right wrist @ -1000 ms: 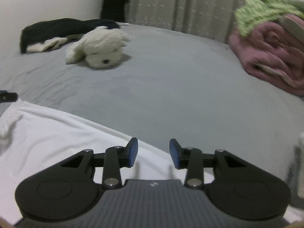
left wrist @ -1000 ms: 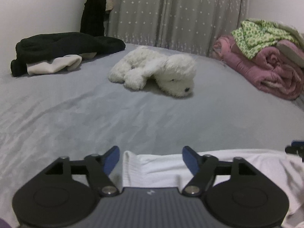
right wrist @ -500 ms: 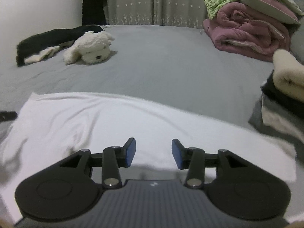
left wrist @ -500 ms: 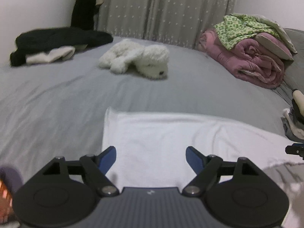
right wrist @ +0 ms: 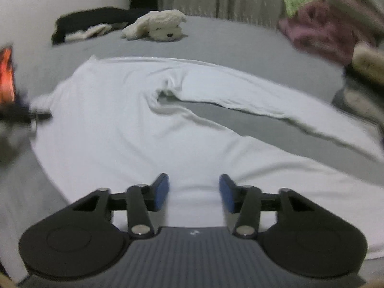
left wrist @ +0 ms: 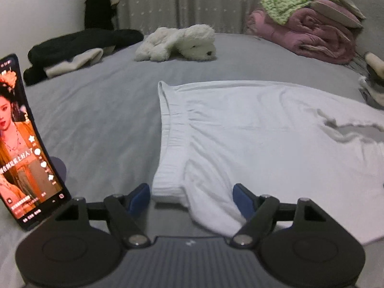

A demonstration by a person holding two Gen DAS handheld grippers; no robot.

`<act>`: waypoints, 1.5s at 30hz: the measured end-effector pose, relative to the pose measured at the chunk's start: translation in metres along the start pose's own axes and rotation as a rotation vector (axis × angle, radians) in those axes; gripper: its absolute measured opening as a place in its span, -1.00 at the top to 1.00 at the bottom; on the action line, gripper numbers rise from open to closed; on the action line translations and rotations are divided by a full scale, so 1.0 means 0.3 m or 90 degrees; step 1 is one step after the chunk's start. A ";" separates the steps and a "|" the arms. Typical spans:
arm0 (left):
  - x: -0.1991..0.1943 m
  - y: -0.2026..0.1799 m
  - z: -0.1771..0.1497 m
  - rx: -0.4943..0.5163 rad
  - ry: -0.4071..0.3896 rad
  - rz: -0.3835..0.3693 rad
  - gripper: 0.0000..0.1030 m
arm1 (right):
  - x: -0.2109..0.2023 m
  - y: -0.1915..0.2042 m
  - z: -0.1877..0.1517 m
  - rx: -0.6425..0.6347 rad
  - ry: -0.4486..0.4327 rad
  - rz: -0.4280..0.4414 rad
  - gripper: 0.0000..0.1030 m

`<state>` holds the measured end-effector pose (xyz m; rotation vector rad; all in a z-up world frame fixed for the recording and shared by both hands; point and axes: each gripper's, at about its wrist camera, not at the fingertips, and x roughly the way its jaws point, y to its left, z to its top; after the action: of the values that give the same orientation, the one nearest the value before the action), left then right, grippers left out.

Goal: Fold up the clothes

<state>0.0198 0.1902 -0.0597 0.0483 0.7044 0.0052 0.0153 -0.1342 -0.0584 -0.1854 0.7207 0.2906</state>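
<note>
Partly cropped: white trousers, leg ends off-frame; right view blurred.

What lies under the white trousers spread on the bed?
Only the grey bedsheet shows around the white trousers and in the gap between their legs. Whatever lies beneath the fabric itself is covered and cannot be seen.
</note>
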 end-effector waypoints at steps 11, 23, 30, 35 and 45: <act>-0.040 -0.017 -0.010 -0.011 0.003 0.022 -0.52 | -0.195 -0.250 -0.217 0.091 0.008 -0.073 -0.33; -0.154 -0.309 0.027 0.057 -0.072 -0.204 -0.51 | -0.325 -0.519 -0.327 0.281 -0.029 -0.182 -0.31; -0.178 -0.540 -0.028 0.181 -0.080 -0.363 -0.48 | -0.340 -0.654 -0.362 0.412 -0.060 -0.229 -0.04; -0.190 -0.653 -0.081 0.252 -0.069 -0.449 -0.36 | -0.351 -0.752 -0.390 0.525 -0.093 -0.234 0.14; -0.206 -0.785 -0.149 0.348 -0.045 -0.510 0.13 | -0.328 -0.815 -0.385 0.581 -0.116 -0.287 1.00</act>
<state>-0.0588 -0.0444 -0.0646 0.2856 0.5992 -0.9538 -0.0475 -0.4150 -0.0611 0.5384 0.5521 -0.4566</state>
